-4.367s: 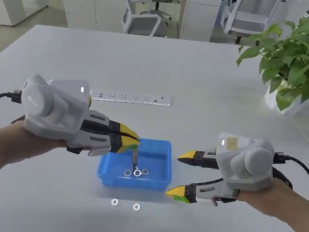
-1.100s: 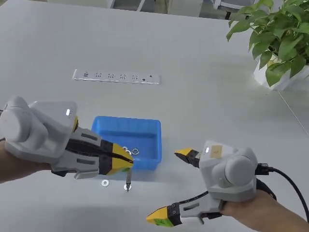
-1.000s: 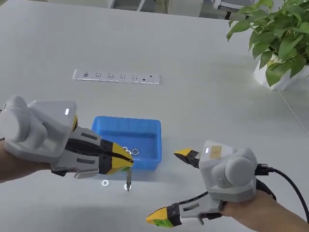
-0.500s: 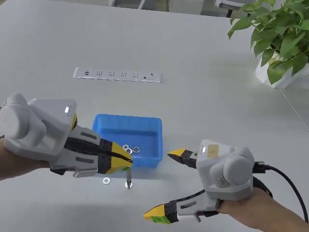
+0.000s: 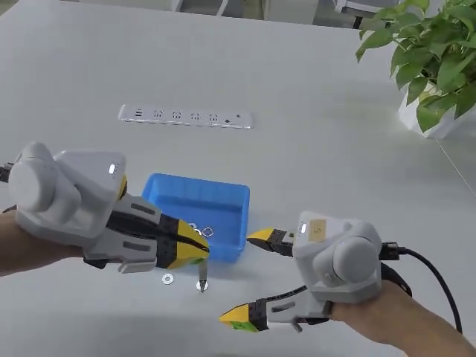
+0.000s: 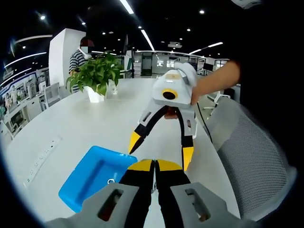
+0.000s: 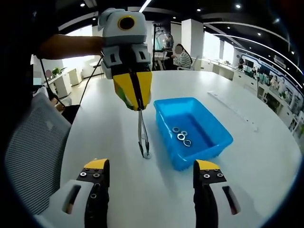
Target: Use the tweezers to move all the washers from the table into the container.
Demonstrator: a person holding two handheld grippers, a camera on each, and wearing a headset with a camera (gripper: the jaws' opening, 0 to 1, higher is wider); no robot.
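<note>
L hand-held gripper (image 5: 199, 251): clamped on tweezers (image 5: 202, 274), tips down on table (image 5: 320, 111).
Tips: at a washer (image 7: 147, 154); 2nd washer (image 5: 167, 279) just beside, both in front of container (image 5: 197, 184).
In container: more washers (image 7: 181, 136).
R hand-held gripper (image 5: 239, 277): jaws wide apart, empty.
Sticker (image 5: 316, 228) on it: text unreadable.

A blue rectangular container (image 5: 216, 207) sits open toward the near edge of the white table (image 5: 320, 134), with several silver washers (image 7: 181, 136) clustered inside. One washer (image 5: 168, 279) lies just before its front wall, beside the tweezers (image 7: 142, 130), which stand tips-down.
</note>
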